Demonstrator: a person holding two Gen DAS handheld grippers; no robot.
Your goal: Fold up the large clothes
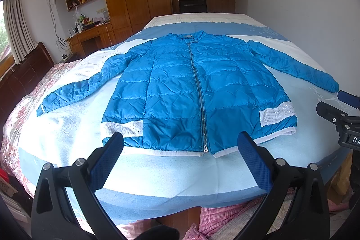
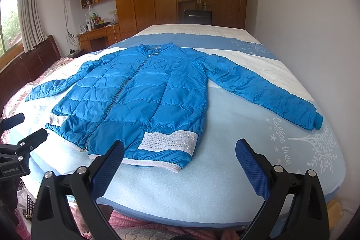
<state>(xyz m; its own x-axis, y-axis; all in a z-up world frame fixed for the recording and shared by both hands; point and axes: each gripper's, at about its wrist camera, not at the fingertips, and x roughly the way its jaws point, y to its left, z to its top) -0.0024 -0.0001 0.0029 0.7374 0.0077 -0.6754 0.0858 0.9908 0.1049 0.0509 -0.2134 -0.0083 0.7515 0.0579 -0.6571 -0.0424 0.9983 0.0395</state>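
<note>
Jacket [image 1: 198,91] lies flat, zipped, sleeves spread, on the bed [image 1: 171,174]. Puffy and light by the look, its slick shell may slide, so a pinch on cuff or hem seems safest. Left gripper [image 1: 180,156] and right gripper [image 2: 180,161] both hover wide, holding nothing.

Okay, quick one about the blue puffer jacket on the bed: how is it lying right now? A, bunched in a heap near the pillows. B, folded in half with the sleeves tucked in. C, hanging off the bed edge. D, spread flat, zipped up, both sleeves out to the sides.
D: the blue quilted puffer jacket lies flat on the light blue bedspread, its silver zipper closed and both sleeves stretched outward.
</note>
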